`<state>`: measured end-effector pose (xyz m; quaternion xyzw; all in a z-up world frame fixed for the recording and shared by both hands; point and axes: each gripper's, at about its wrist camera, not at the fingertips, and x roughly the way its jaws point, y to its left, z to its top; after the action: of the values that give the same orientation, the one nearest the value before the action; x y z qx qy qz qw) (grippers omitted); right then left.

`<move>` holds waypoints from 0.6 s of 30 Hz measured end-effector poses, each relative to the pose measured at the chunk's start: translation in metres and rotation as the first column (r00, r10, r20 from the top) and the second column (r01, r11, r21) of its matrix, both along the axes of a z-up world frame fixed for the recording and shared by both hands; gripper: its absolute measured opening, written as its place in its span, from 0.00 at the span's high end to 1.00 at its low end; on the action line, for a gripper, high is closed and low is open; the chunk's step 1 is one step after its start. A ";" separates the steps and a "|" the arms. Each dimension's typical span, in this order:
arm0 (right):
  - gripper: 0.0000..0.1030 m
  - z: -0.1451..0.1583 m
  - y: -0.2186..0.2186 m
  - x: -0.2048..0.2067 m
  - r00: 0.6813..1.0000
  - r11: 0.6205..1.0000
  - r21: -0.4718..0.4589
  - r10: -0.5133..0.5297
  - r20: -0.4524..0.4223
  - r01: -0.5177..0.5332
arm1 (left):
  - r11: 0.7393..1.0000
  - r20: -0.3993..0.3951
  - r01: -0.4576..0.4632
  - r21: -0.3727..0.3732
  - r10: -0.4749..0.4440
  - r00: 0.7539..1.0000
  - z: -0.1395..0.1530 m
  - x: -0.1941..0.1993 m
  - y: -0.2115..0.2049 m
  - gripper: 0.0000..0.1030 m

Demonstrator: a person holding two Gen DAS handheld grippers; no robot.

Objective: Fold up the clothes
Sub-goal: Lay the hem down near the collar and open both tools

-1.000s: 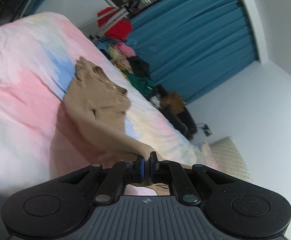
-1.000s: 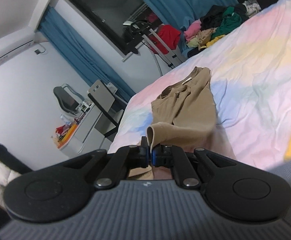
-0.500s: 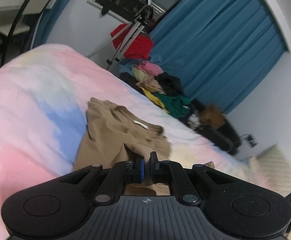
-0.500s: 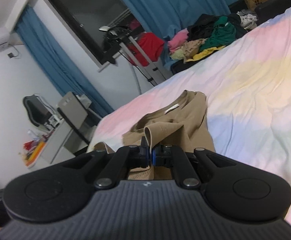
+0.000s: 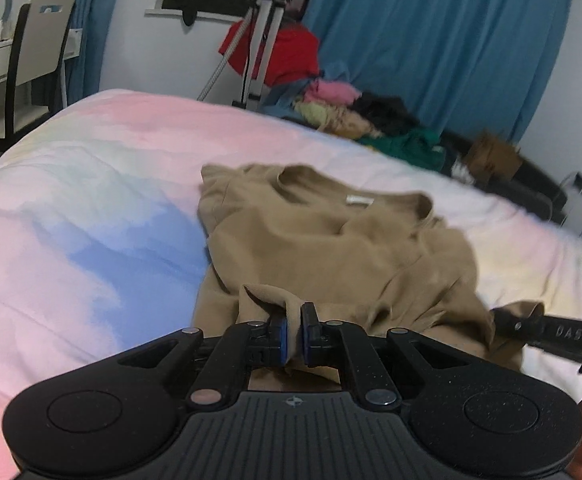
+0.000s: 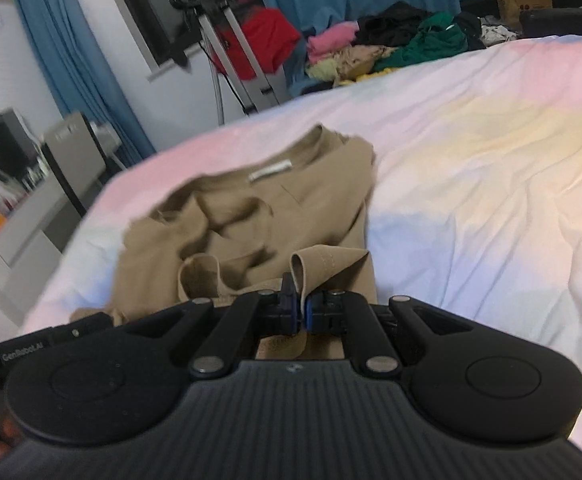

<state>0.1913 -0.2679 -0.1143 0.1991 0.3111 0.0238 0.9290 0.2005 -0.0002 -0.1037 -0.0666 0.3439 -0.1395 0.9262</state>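
Observation:
A tan T-shirt (image 5: 331,240) lies on the pastel bedspread (image 5: 91,208), collar and white label at the far end, its near part bunched. My left gripper (image 5: 294,334) is shut on a fold of the shirt's near hem. My right gripper (image 6: 303,306) is shut on another fold of the same hem; the shirt (image 6: 251,208) spreads away in front of it. In the left wrist view the right gripper's black body (image 5: 551,334) shows at the right edge. In the right wrist view the left gripper's body (image 6: 31,350) shows at the lower left.
A heap of mixed clothes (image 6: 391,48) lies past the bed's far side under blue curtains (image 5: 431,40). A metal stand with a red garment (image 5: 267,44) is at the back. A desk and chair (image 5: 31,64) stand beside the bed on the left.
Both grippers have carried the shirt's hem forward toward the collar. The shirt now lies shorter and bunched, and both views have levelled out.

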 end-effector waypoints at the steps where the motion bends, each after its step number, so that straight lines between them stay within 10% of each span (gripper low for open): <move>1: 0.92 -0.003 -0.001 0.003 1.000 1.000 -0.001 0.001 -0.007 -0.001 | 1.000 -0.004 0.004 0.012 -0.004 1.000 -0.002 0.003 -0.001 0.90; 7: 0.91 -0.009 0.000 0.009 0.999 0.999 -0.024 0.019 -0.044 -0.020 | 1.000 -0.004 0.025 0.011 -0.025 1.000 -0.001 0.000 -0.002 0.70; 9: 0.74 -0.004 0.002 0.004 0.999 0.999 -0.038 0.026 -0.039 -0.028 | 0.999 0.009 0.035 0.025 -0.035 0.999 0.005 -0.007 -0.005 0.50; 11: 0.22 0.003 0.002 -0.005 1.000 0.999 -0.036 0.024 -0.014 -0.025 | 0.998 0.053 0.009 0.070 -0.013 0.999 0.011 -0.020 -0.009 0.24; 12: 0.12 0.007 0.002 -0.010 1.000 0.999 -0.034 0.023 -0.002 -0.023 | 0.996 0.076 -0.006 0.093 -0.001 0.997 0.015 -0.026 -0.011 0.18; 18: 0.13 0.040 0.013 -0.047 0.994 0.994 -0.104 0.042 0.099 -0.032 | 0.994 0.127 -0.019 0.108 0.005 0.992 0.034 -0.062 -0.011 0.13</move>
<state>0.1439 -0.2553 -0.0745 0.1441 0.2683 0.0352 0.9518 0.1386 -0.0107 -0.0693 -0.0089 0.2912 -0.1188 0.9492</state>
